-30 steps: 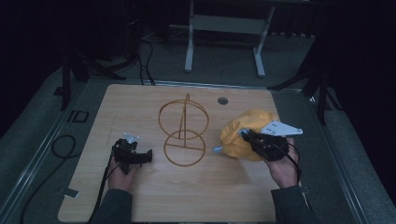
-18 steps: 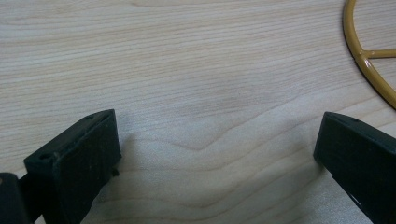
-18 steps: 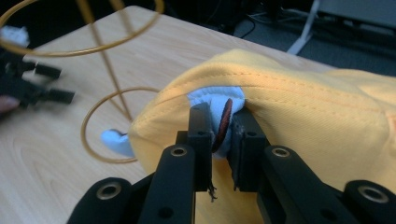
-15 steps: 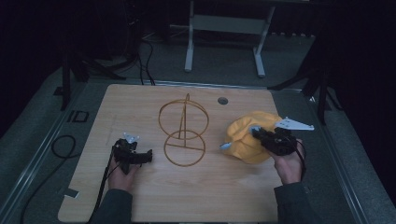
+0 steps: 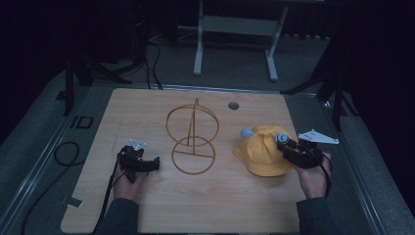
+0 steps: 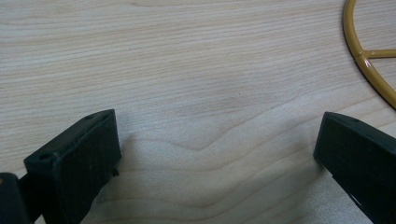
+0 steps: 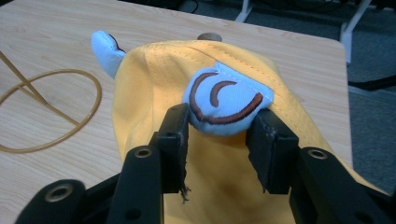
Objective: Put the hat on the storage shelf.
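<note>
Two grippers sit low over my worktop (image 5: 147, 205). My right gripper (image 7: 219, 128) is clamped on a blue ear (image 7: 224, 105) of the yellow hat (image 5: 262, 154) — the hat lies at the worktop's right side, beside the wire stand (image 5: 192, 137). My left gripper (image 6: 215, 154) rests with jaws wide apart — bare wood between them.

- Yellow cloth hat (image 5: 262, 154): two pale blue ears with brown curved stitching; lies crumpled at right of the table, one ear (image 7: 224, 103) pinched between right gripper (image 7: 219, 128) jaws.
- Gold wire stand (image 5: 192, 139): upright ring on post over flat ring base, table centre, left of hat.
</note>
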Motion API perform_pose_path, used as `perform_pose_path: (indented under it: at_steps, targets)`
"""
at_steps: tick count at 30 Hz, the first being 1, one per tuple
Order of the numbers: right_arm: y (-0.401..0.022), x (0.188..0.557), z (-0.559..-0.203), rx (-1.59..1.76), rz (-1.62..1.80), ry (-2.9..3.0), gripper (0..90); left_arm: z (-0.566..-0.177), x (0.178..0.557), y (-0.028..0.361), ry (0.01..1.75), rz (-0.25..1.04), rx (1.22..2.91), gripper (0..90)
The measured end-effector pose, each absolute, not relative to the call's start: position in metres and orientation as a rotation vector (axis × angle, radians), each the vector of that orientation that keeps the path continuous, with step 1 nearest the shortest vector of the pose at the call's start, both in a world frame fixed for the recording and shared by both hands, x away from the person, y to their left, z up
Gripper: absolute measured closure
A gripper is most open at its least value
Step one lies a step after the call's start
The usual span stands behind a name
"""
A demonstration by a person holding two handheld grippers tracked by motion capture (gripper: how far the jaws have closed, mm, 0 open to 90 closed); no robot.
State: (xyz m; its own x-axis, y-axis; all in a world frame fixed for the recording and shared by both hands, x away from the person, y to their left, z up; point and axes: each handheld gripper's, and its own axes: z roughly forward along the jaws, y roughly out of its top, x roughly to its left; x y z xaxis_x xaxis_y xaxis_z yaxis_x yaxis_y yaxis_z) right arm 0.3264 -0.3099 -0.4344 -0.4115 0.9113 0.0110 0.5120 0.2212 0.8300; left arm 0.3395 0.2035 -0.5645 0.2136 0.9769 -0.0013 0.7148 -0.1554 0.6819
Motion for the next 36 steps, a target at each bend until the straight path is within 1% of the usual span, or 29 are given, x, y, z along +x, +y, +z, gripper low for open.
perform_pose_path:
  at_steps: [5,14,27,36]
  targets:
    - [-0.311,0.320,-0.425,1.253,1.063,1.984,56.4,-0.564,0.339,0.204,1.561,0.613,1.938,0.4]
    - [-0.310,0.322,-0.414,1.172,1.075,2.042,56.6,-0.564,0.339,0.204,1.561,0.613,1.938,0.4]
    - [-0.287,0.347,-0.414,1.047,0.930,2.203,57.0,-0.565,0.340,0.203,1.562,0.613,1.934,0.4]
    - [-0.280,0.363,-0.413,1.012,0.857,2.280,56.7,-0.565,0.340,0.203,1.561,0.614,1.935,0.4]
